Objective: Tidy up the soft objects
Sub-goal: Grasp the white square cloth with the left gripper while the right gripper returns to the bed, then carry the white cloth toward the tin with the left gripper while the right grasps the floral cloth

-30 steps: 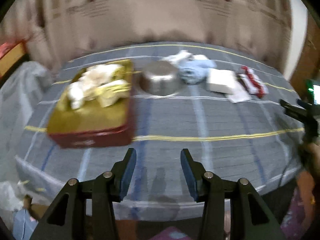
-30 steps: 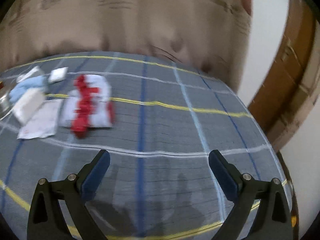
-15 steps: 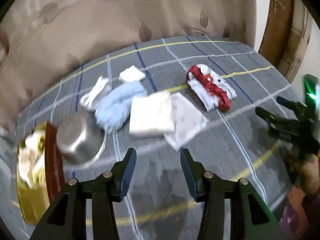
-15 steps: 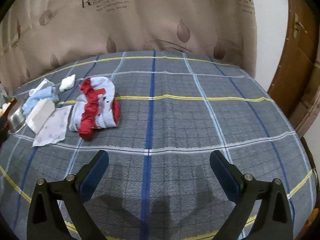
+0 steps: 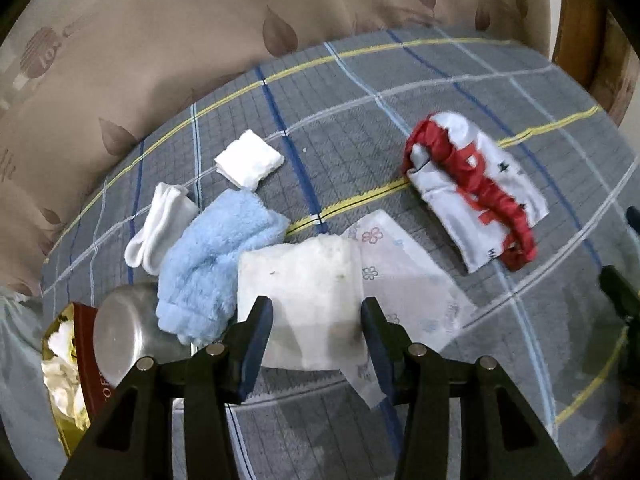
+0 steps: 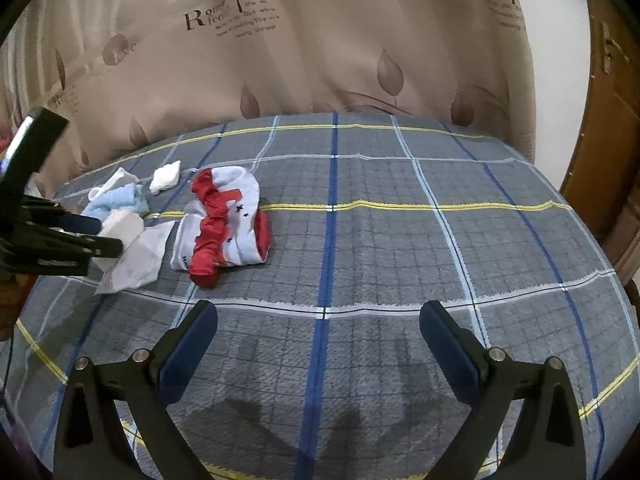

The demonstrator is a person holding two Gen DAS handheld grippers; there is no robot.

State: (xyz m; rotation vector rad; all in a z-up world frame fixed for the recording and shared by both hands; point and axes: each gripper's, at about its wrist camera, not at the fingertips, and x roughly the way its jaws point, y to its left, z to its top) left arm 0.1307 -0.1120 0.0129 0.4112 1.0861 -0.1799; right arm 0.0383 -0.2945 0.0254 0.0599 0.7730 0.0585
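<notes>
Right tongs (image 6: 319, 332) open over blanket (image 6: 400, 240), clothes pile (image 6: 224, 220) left.

1. A folded cloth (image 5: 298, 284) lies on the bed (image 5: 400, 92), overlapping a thin sheet (image 5: 404, 280) to its right.
2. A fluffy towel (image 5: 208, 256) lies left of it.
3. A sock (image 5: 158, 224) lies further left.
4. A small pad (image 5: 249, 163) lies far behind.
5. A garment (image 5: 476, 196) lies right.
6. A bowl (image 5: 128, 340) and box (image 5: 68, 376) lie near left.

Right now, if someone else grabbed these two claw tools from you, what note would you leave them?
Left gripper: open, empty, poised over the folded white cloth.
Right gripper: open, empty, over bare plaid blanket.
Loose on the blanket: white cloth, floral sheet, blue fuzzy sock, white socks, small white pad, red-and-white garment.
Gold tray by the steel bowl already holds some pale cloths.
Left: everything loose.
</notes>
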